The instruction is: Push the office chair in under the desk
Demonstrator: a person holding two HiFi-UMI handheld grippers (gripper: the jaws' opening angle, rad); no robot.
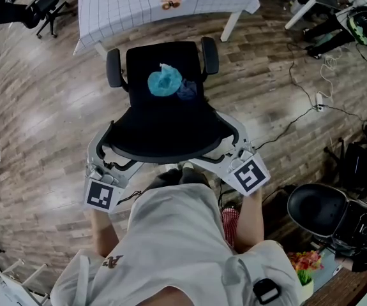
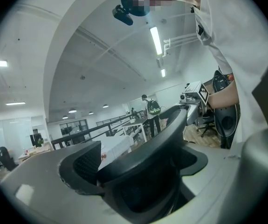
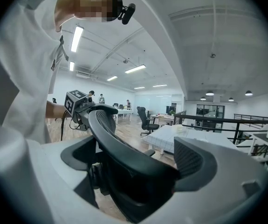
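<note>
A black office chair [image 1: 164, 116] stands with its seat facing a desk [image 1: 126, 8] covered in a white grid cloth, and its front sits just short of the desk edge. A blue crumpled thing [image 1: 164, 82] lies on the seat. My left gripper [image 1: 106, 146] clasps the left end of the curved backrest [image 1: 164, 146], and my right gripper [image 1: 231, 139] clasps the right end. In the left gripper view the backrest rim [image 2: 161, 134] fills my left gripper [image 2: 138, 171]. In the right gripper view the same rim [image 3: 110, 134] crosses my right gripper [image 3: 134, 171], which stands wide round it.
A second black chair [image 1: 317, 209] stands at the lower right. Cables and a power strip [image 1: 319, 101] lie on the wood floor to the right. Another office chair [image 1: 36, 8] stands at the far left. A white desk leg [image 1: 231, 25] slants down beside the chair's right armrest.
</note>
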